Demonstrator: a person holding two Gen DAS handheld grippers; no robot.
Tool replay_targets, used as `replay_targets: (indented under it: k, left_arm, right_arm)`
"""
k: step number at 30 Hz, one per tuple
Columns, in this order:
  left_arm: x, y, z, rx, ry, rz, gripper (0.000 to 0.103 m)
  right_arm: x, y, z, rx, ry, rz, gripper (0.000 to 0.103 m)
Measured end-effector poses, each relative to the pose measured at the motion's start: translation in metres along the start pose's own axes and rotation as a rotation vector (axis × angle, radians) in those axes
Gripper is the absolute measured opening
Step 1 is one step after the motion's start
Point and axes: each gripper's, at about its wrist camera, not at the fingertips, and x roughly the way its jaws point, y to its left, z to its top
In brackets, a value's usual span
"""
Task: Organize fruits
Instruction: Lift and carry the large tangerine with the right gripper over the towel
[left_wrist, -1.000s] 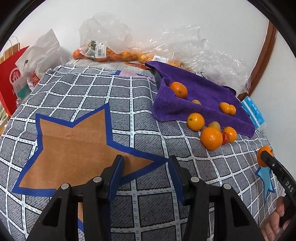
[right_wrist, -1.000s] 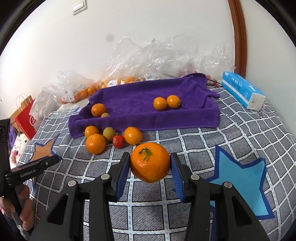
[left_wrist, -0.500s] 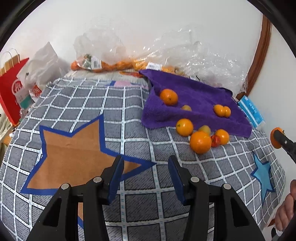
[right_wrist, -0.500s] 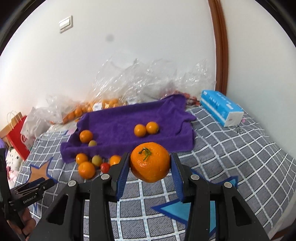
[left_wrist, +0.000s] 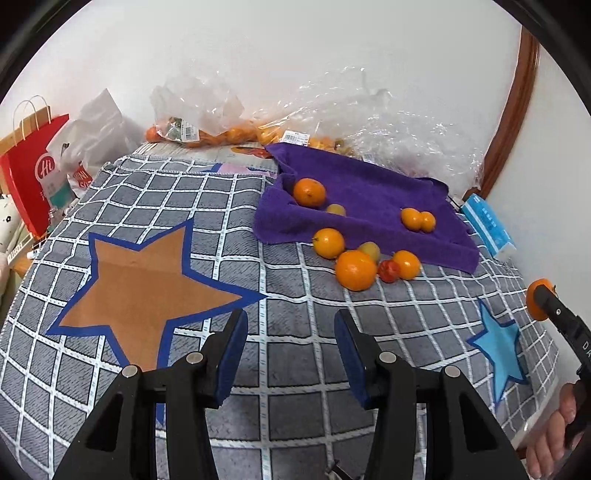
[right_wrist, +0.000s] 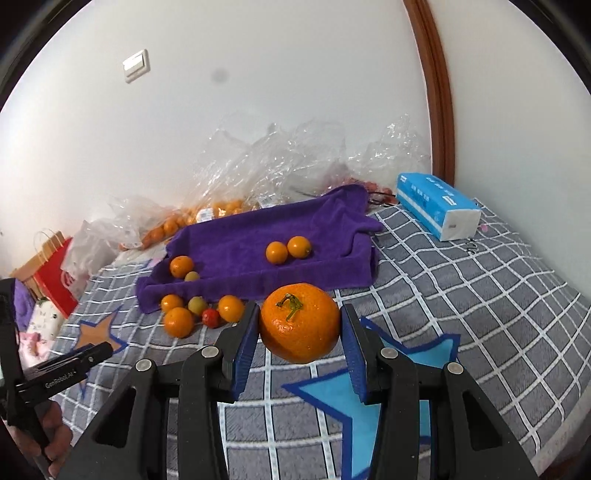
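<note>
My right gripper (right_wrist: 300, 332) is shut on a large orange mandarin (right_wrist: 300, 322) with a green stem, held above the checked cloth, in front of the purple towel (right_wrist: 240, 254). The mandarin also shows at the right edge of the left wrist view (left_wrist: 537, 303). Two small oranges (right_wrist: 288, 250) lie on the towel, with an orange (right_wrist: 181, 266) and a yellowish fruit at its left end. A cluster of oranges (left_wrist: 355, 269), a green fruit and a red fruit (left_wrist: 388, 270) lies in front of the towel. My left gripper (left_wrist: 290, 339) is open and empty over the cloth.
A grey checked cloth (left_wrist: 184, 195) with star patches covers the surface. Clear plastic bags with more oranges (left_wrist: 207, 129) lie along the wall. A blue tissue pack (right_wrist: 436, 205) lies at the right. A red paper bag (left_wrist: 31, 166) stands at the left edge.
My right gripper has risen and pulled back with the mandarin, so the towel looks farther away. My left gripper has also drawn back and stays open.
</note>
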Motion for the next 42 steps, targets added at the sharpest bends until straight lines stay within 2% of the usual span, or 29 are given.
replay_targets:
  k: [8,13,19,25,29,31,34,35,36,38,42]
  left_arm:
    - [-0.014,-0.005,0.010,-0.004,-0.023,0.022,0.046]
    - [-0.008,-0.002,0.017,-0.011,-0.010,-0.031,0.046]
    - [0.026,-0.016,0.021,0.059,0.071,-0.103,0.046]
    - [0.056,-0.039,0.025,0.106,0.113,-0.150,0.046]
    - [0.085,-0.053,0.032,0.121,0.143,-0.113,0.046]
    - [0.095,-0.059,0.032,0.117,0.172,-0.138,0.046]
    - [0.102,-0.065,0.030,0.144,0.144,-0.087,0.046]
    - [0.103,-0.065,0.029,0.150,0.133,-0.087,0.039]
    - [0.103,-0.063,0.029,0.141,0.133,-0.088,0.039]
    - [0.099,-0.061,0.031,0.129,0.137,-0.119,0.039]
    - [0.090,-0.054,0.030,0.122,0.079,-0.161,0.039]
  right_arm:
    - [-0.019,-0.006,0.005,-0.013,-0.013,0.026,0.044]
    - [-0.016,-0.004,0.008,-0.012,-0.017,0.029,0.044]
    - [-0.010,0.000,0.011,-0.009,-0.026,-0.005,0.044]
    - [0.007,0.008,0.024,-0.039,-0.021,-0.020,0.044]
    - [0.023,0.012,0.031,-0.067,-0.012,0.003,0.044]
    - [0.034,0.012,0.032,-0.085,-0.003,0.014,0.044]
    - [0.047,0.009,0.033,-0.088,0.012,0.025,0.044]
    - [0.049,0.008,0.033,-0.086,0.012,0.031,0.044]
    - [0.052,0.007,0.034,-0.087,0.011,0.037,0.044]
    - [0.058,0.006,0.037,-0.100,0.008,0.041,0.044]
    - [0.070,0.008,0.046,-0.126,-0.012,0.042,0.044]
